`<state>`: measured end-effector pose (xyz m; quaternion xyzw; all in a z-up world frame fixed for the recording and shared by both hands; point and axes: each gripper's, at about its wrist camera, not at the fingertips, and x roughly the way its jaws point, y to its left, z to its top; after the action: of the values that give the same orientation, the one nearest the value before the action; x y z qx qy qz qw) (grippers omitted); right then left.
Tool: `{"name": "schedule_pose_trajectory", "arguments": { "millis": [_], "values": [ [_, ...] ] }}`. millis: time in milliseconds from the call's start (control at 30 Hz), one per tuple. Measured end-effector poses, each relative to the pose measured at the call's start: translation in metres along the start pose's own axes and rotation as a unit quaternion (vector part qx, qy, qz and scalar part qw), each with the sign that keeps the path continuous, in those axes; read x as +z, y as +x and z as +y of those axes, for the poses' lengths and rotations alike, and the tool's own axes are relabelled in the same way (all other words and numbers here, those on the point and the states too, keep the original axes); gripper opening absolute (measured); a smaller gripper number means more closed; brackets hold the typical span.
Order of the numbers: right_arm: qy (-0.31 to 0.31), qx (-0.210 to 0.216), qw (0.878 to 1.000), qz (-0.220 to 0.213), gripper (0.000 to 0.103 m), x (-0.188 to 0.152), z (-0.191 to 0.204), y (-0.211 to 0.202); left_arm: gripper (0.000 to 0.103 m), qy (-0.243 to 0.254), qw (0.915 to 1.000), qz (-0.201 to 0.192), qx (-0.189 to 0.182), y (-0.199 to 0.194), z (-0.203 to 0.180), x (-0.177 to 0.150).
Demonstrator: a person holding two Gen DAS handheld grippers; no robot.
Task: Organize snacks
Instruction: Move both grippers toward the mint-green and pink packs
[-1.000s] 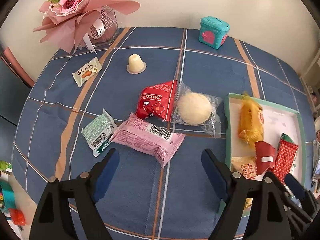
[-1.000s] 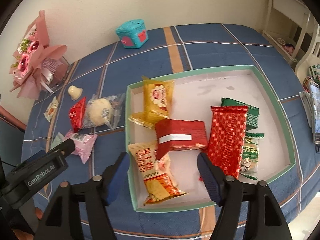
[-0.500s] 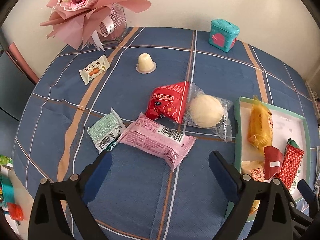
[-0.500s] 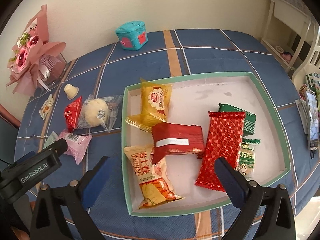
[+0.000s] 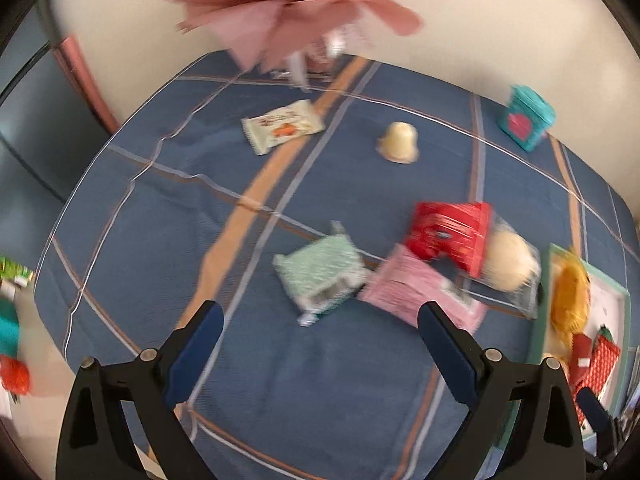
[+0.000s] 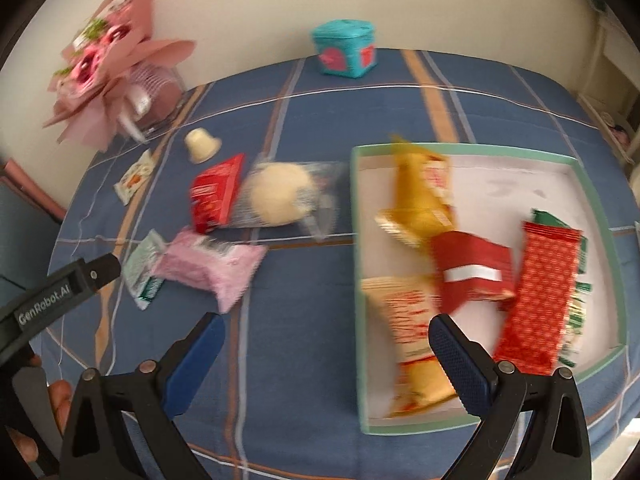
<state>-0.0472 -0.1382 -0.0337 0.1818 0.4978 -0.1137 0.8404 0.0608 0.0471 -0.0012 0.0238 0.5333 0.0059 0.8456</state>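
Right now both your grippers hang over the blue checked surface with jaws spread wide and nothing between them — the left gripper and the right gripper alike, their jaws having just been opening. Loose snacks lie mid-surface: a mint packet touching a pink packet, a red packet partly over a clear-wrapped bun. Farther back sit a white wafer packet and a small jelly cup. At the back edge stand a pink bouquet and a teal box. Toward the right edge, the green-rimmed tray holds a yellow bag, a red box, a red patterned packet lying over green packets, and an orange-printed bag — all blurred.
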Motion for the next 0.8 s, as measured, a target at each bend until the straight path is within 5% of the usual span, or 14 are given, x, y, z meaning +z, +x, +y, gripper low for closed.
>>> {"name": "schedule_pose_trajectory", "arguments": {
  "millis": [233, 800],
  "values": [
    [-0.038, 0.028, 0.999, 0.002, 0.103, 0.002, 0.033, 0.017, 0.098, -0.041, 0.9990, 0.018, -0.004, 0.014, 0.035, 0.008],
    [-0.140, 0.025, 0.990, 0.002, 0.103, 0.026, 0.086, 0.071, 0.098, -0.029, 0.9963, 0.080, -0.004, 0.068, 0.037, 0.029]
  ]
}}
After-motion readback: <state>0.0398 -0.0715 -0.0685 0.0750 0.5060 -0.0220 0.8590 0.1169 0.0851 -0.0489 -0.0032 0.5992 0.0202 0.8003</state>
